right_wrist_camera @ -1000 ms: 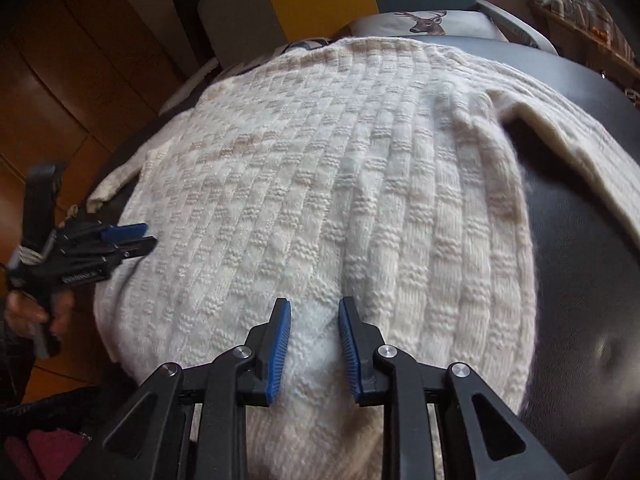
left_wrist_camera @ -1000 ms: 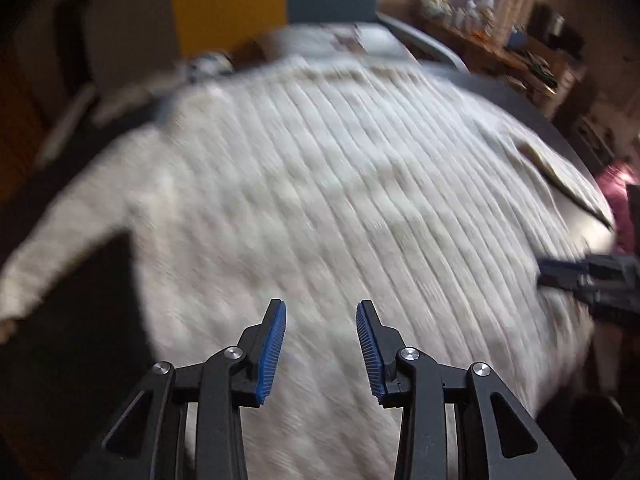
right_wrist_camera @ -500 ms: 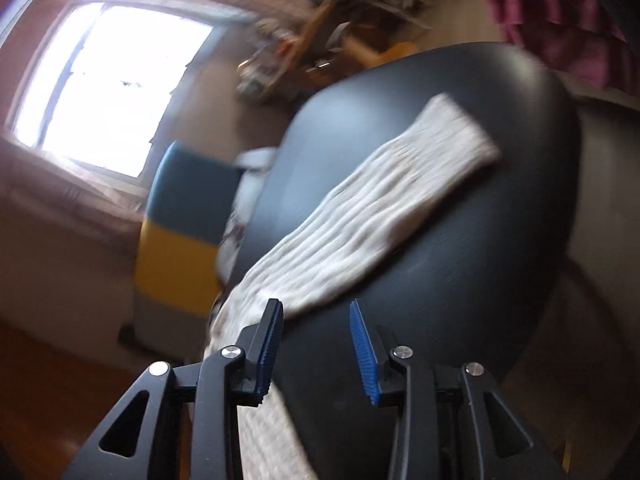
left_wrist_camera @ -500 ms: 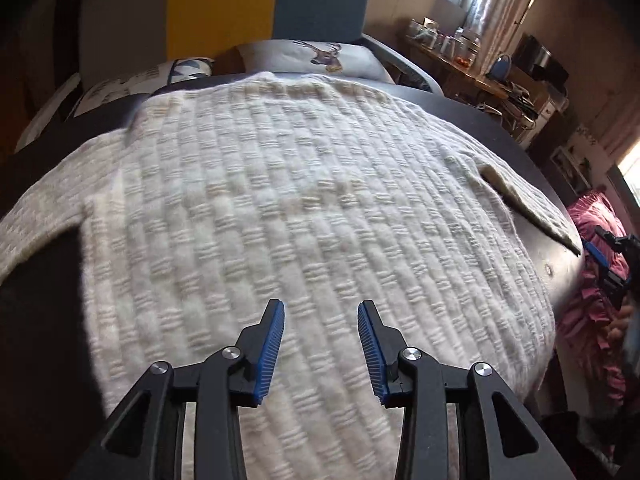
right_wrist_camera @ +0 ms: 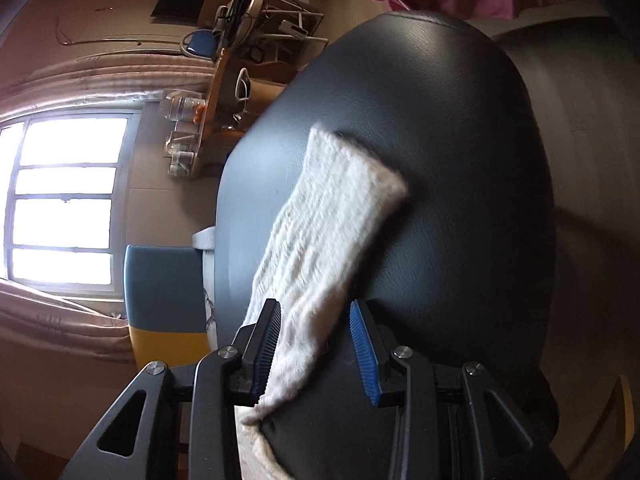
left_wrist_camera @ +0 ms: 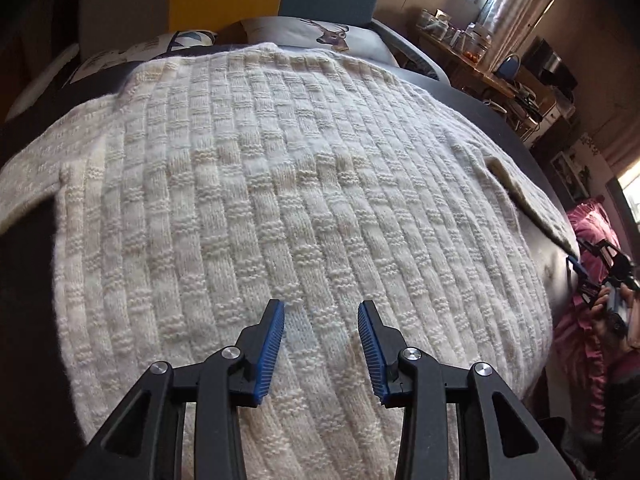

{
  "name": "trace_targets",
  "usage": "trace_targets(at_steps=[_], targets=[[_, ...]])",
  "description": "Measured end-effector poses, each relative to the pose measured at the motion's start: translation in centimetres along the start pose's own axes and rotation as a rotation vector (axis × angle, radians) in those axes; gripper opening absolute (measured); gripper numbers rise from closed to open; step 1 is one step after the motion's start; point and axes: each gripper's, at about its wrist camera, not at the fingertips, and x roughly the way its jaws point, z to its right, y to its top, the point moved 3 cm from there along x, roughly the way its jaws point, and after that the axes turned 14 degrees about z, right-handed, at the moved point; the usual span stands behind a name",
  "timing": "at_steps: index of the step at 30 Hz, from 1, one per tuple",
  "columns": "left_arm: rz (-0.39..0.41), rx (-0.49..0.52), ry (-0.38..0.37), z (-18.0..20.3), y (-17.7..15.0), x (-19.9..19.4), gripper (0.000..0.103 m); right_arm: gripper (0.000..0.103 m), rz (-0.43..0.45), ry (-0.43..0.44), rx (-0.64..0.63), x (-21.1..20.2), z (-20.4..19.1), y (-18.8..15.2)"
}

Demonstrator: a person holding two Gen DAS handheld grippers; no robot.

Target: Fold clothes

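Tabletop (right_wrist_camera: 460, 120): dark, rounded, leather-look top; carries the whole garment. We keep all folds on it, nothing hanging off the near edge.

Sweater (left_wrist_camera: 280, 200): cream, chunky basket-weave knit, lying flat and spread across most of the tabletop, hem toward us in the left wrist view, collar end at the far side by the cushions. We judge the body smooth enough to fold as it lies.

Right sleeve (right_wrist_camera: 340, 220): stretched out flat from the body onto bare tabletop at the right side, cuff at the far end in the right wrist view. We judge this the part in hand: it should come across onto the body. We would take it nearer the cuff, pinching both layers from the edge, lift only slightly, and lay it straight so no knit bunches at the shoulder.

Left gripper (left_wrist_camera: 322, 354): hovering over the hem area, jaws part open, nothing between them, not pressing the knit. We would rest it on the body to pin the knit while the sleeve travels.

Right gripper (right_wrist_camera: 316, 354): rolled on its side, jaws part open, the sleeve passing between them; its left pad sits at the sleeve's edge, the other stands clear. No grip yet.

Person's hand (left_wrist_camera: 612, 308): seen small at the far right of the left wrist view, carrying the right gripper.
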Motion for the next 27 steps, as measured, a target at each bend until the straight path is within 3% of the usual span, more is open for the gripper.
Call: trace_targets(at_steps=[6, 8, 11, 18, 19, 20, 21, 22, 24, 27], targets=[[-0.001, -0.028, 0.002, -0.3, 0.1, 0.2, 0.042, 0.036, -0.008, -0.008, -0.110, 1.8, -1.2, 0.3], [-0.001, -0.031, 0.001, -0.3, 0.2, 0.2, 0.043, 0.020, -0.023, -0.034, -0.177, 2.1, -1.6, 0.3], [-0.001, -0.036, 0.000, -0.4, 0.3, 0.2, 0.043, 0.008, -0.028, -0.066, -0.234, 2.5, -1.7, 0.7], [0.003, -0.039, 0.002, -0.5, 0.7, 0.0, 0.043, 0.012, -0.083, -0.157, -0.450, 3.2, -4.0, 0.6], [0.015, -0.025, 0.010, -0.6, 0.9, -0.3, 0.043, 0.018, -0.064, -0.203, -0.487, 2.6, -4.5, 1.0], [0.029, -0.009, 0.019, -0.7, 1.1, -0.6, 0.043, 0.030, -0.011, -0.233, -0.543, 1.5, -5.4, 1.3], [0.037, 0.010, 0.032, -0.9, 1.3, -0.9, 0.043, 0.030, 0.051, -0.257, -0.601, 0.3, -6.4, 1.5], [0.044, 0.014, 0.046, -1.4, 1.4, -1.0, 0.043, 0.030, 0.078, -0.228, -0.662, -0.8, -8.0, 1.0], [0.050, -0.006, 0.049, -2.6, 1.8, -1.2, 0.043, 0.030, 0.030, -0.099, -0.767, -1.2, -11.4, -1.6], [0.062, -0.025, 0.049, -3.6, 3.5, -0.7, 0.043, 0.030, -0.181, 0.075, -0.947, 1.0, -16.6, -9.0]])
